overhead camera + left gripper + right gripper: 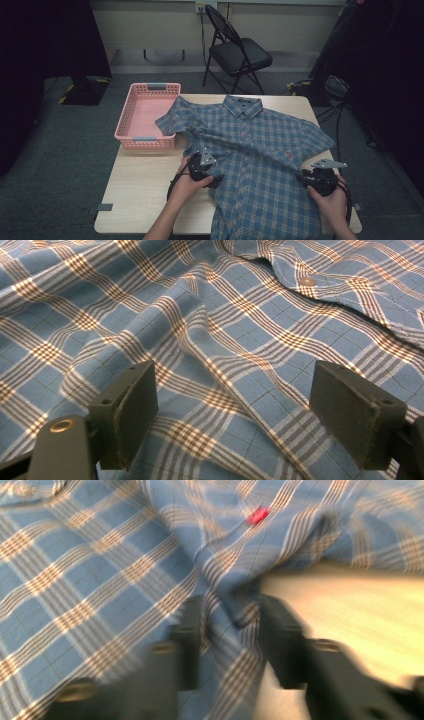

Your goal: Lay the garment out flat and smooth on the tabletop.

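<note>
A blue plaid short-sleeved shirt (260, 150) lies front up on the light wooden table (145, 185), collar at the far side. My left gripper (214, 179) rests at the shirt's left side edge. In the left gripper view it (235, 405) stands open just above wrinkled plaid cloth (225, 315), with nothing pinched. My right gripper (303, 176) is at the shirt's right side edge, under the sleeve. The blurred right gripper view shows its jaws (230, 625) a little apart with a loose raised fold of the shirt's edge (227, 590) between them, bare table (350, 610) beside it.
A pink plastic basket (145, 115) stands at the table's far left corner, with the shirt's left sleeve over its rim. A black folding chair (240, 55) is behind the table. A small red logo (258, 515) marks the shirt's chest. Cables lie on the floor at the right.
</note>
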`<state>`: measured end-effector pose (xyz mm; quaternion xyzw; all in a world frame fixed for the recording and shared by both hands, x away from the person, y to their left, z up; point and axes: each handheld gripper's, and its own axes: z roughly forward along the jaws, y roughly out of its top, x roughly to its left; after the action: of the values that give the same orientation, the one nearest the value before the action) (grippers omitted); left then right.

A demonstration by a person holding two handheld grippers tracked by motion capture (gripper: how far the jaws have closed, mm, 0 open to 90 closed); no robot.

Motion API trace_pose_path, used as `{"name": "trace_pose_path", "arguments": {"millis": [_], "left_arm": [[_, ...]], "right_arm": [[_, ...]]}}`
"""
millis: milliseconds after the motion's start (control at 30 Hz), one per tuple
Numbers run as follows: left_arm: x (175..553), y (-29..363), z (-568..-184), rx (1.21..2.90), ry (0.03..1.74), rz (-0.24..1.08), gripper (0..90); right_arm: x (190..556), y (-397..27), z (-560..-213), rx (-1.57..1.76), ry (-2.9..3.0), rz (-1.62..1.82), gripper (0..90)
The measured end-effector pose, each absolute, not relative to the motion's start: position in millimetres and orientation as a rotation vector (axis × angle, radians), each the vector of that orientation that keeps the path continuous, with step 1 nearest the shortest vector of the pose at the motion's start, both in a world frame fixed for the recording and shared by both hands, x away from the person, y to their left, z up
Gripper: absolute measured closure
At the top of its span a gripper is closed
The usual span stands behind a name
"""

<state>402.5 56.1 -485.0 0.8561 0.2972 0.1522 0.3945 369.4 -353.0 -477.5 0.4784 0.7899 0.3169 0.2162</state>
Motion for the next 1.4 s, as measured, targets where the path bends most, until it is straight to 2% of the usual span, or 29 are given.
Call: {"name": "trace_pose_path", "arguments": {"millis": [67,167,267,500,967,1067,1333,1400], "left_arm": [[401.9,56.4,-485.5,2.175,0.757,0.386,18.8],[402.2,55.9,-488.0,2.185,0.756,0.378,18.8],[402.8,55.6,-490.2,2.190,0.758,0.374,18.8],[403.8,56.7,-489.7,2.190,0.761,0.368,18.8],[406.7,78.7,-482.8,2.169,0.827,0.300,15.1],[405.8,85.2,-481.1,2.172,0.836,0.325,15.4],[404.0,94.9,-476.1,2.156,0.891,0.355,33.2],[401.6,99.5,-473.3,2.164,0.861,0.358,39.4]], "right_arm": [[368.3,-350.1,-475.4,1.305,2.187,0.919,59.3],[364.6,-336.3,-475.9,1.275,2.199,0.944,47.4],[364.3,-319.6,-481.1,1.234,2.230,0.912,40.3],[387.2,-316.4,-488.8,1.283,2.239,0.899,36.2],[421.2,-338.1,-496.6,1.308,2.154,0.982,36.9],[421.5,-339.4,-496.6,1.309,2.152,0.980,36.9],[421.3,-339.3,-496.7,1.305,2.155,0.982,36.5],[421.1,-339.3,-496.6,1.304,2.155,0.980,36.5]]}}
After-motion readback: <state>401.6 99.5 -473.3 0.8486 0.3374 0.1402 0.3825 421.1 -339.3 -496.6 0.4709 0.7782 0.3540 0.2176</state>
